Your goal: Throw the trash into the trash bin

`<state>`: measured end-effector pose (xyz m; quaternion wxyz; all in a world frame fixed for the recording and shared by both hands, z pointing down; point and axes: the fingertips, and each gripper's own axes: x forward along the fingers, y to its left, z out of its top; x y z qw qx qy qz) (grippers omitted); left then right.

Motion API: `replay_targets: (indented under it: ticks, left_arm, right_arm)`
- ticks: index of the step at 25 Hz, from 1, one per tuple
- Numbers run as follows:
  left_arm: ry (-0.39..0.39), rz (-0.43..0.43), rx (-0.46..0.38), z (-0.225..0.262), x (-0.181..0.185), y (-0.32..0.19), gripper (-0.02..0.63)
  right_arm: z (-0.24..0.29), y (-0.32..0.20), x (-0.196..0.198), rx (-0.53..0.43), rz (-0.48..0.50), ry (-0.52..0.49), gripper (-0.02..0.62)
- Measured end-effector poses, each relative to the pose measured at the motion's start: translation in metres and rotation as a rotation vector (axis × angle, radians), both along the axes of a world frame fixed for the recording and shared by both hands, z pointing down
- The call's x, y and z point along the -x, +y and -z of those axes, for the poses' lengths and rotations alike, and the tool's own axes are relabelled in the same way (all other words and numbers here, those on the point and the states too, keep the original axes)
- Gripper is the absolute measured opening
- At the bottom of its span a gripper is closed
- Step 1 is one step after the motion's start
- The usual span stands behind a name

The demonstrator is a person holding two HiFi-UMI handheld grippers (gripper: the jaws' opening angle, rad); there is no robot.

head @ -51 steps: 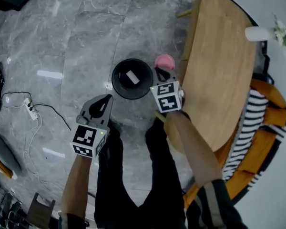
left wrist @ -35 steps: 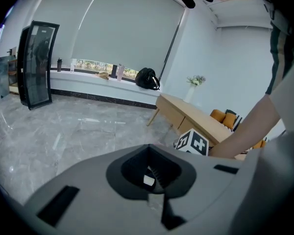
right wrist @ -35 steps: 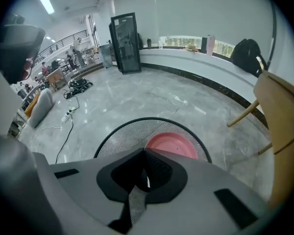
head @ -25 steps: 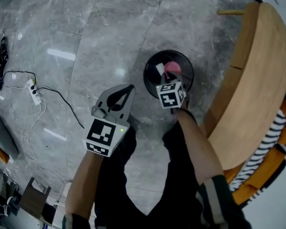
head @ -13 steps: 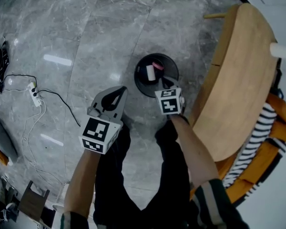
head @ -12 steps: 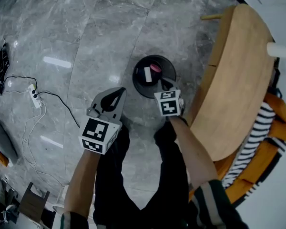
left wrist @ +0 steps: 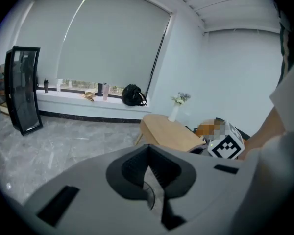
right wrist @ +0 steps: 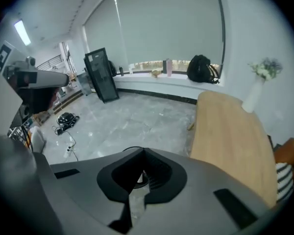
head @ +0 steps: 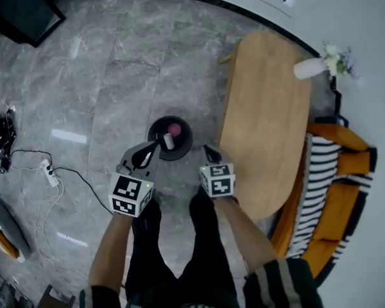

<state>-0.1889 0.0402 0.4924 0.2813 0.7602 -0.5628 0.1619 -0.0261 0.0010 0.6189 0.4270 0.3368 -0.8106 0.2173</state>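
Black trash bin (head: 185, 133), pink trash (head: 174, 129) inside

- Grey marble floor (head: 115, 63) fills the head view from 7 round to 12 o'clock.
- An oval wooden table (head: 266, 120) lies at 2 to 3 o'clock.
- A white vase (head: 308, 67) of flowers stands on the table's far end, at 2 o'clock.
- An orange sofa (head: 350, 162) with a striped throw (head: 321, 185) sits at 4 o'clock.
- A white power strip (head: 50, 172) with black cables lies at 9 o'clock.
- A black bag (left wrist: 133, 95) rests on the window ledge.
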Motion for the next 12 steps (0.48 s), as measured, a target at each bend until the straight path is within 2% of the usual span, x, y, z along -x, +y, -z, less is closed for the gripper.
replay_targets:
  ticks: [5, 9, 12]
  left_arm:
    - [-0.008, -0.079, -0.084, 0.075, -0.052, -0.043, -0.002]
    - [0.031, -0.108, -0.087, 0.125, -0.110, -0.043, -0.001]
    - [0.023, -0.170, -0.133, 0.168, -0.143, -0.055, -0.001]
  right_arm:
    - [0.084, -0.027, -0.063, -0.077, -0.136, -0.056, -0.003]
    - [0.161, -0.022, -0.130, -0.135, -0.253, -0.121, -0.003]
    - [0.229, -0.027, -0.153, -0.212, -0.306, -0.198, -0.003]
